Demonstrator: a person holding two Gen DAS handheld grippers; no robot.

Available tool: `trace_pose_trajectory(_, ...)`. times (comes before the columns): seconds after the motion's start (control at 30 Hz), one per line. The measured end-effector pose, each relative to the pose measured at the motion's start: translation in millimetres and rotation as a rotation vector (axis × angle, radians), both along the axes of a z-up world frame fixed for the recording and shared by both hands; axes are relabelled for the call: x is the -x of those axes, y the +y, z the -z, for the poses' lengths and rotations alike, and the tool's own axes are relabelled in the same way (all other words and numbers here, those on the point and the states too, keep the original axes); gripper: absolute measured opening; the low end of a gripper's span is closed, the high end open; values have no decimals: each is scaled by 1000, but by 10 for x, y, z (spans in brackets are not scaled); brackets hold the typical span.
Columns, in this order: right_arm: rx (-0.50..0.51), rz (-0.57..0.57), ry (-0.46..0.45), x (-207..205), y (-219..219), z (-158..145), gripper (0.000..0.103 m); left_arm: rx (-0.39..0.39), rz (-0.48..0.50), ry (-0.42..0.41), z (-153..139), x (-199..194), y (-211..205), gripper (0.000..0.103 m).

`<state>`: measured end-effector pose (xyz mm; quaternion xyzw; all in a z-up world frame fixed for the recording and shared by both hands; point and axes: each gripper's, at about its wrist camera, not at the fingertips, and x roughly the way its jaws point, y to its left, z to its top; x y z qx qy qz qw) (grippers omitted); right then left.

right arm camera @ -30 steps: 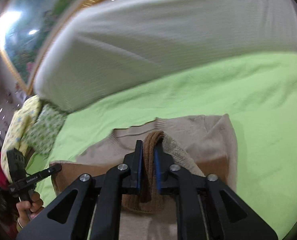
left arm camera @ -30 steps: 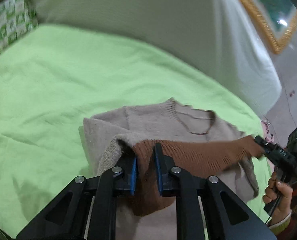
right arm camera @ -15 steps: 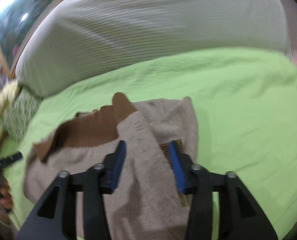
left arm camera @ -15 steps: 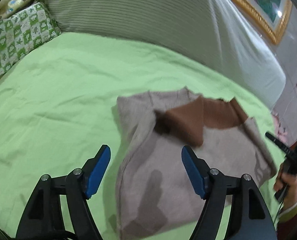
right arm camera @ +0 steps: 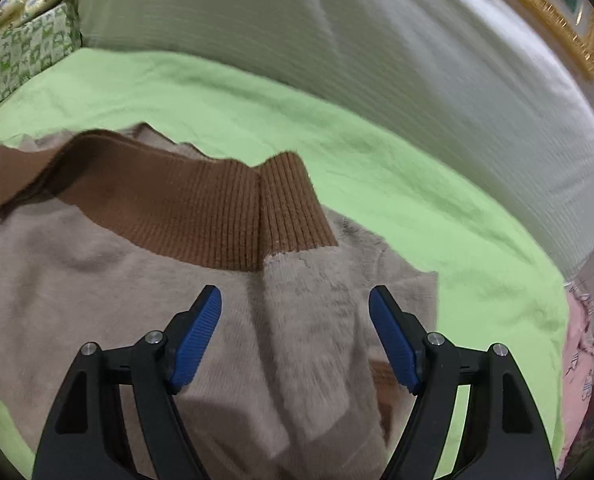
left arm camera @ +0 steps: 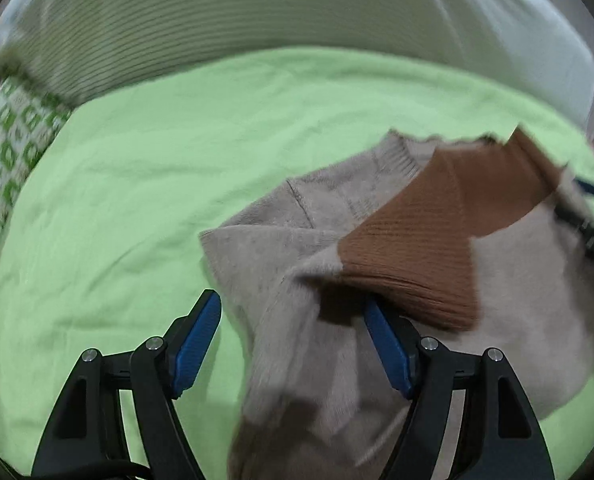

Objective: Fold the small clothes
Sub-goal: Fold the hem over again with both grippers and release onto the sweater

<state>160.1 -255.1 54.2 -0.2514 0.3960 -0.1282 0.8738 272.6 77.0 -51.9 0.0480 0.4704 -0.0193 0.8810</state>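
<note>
Sweater point(right arm camera: 109, 280), beige with a brown ribbed hem point(right arm camera: 201, 216), lies right under my tools on the green sheet point(left arm camera: 145, 184), its lower half folded up so the hem rests across the chest near the neckline point(left arm camera: 401, 156). My left gripper point(left arm camera: 293, 340) has its jaws apart and closing slightly, the sweater's left edge loose between them, not pinched; my right gripper point(right arm camera: 295, 334) is opening over the nap beside the cuff point(right arm camera: 293, 200), holding nothing. I judge the bottom-up fold is laid and both tools are letting go. Next I would square the hem, which sits skewed, then take the sides for a cross fold. Beyond lie a striped white bolster point(right arm camera: 377, 40) and a patterned pillow point(left arm camera: 5, 168).
</note>
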Motion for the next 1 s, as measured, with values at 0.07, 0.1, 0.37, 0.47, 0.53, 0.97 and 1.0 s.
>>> trace_pose_trajectory(0.07,-51,6,13,-61,-70,0,41,0,24,6,42,-72,-32,44)
trace_pose_trajectory(0.1,-119,28,17,-91,-165,-31,31,7,26,7,37,-90,-27,34)
trace_pose_trajectory(0.37,-780,217,-163,66,-1275,-371,14,119,-109,-23,-79,-401,295,22)
trace_pose_trajectory(0.47,-648,309,-154,99,-1380,-230,27,136,-143,-11,-16,-443,394,26)
trace_pose_trajectory(0.53,-647,304,-190,219,-1369,-262,42,142,-160,-30,-65,-356,460,30)
trace_pose_trajectory(0.97,-480,176,-252,1369,-864,-356,68,290,-184,-14,-178,1069,535,66)
trace_pose_trajectory(1.0,-460,179,-234,1429,-832,-277,68,308,-198,5,-109,1145,540,66)
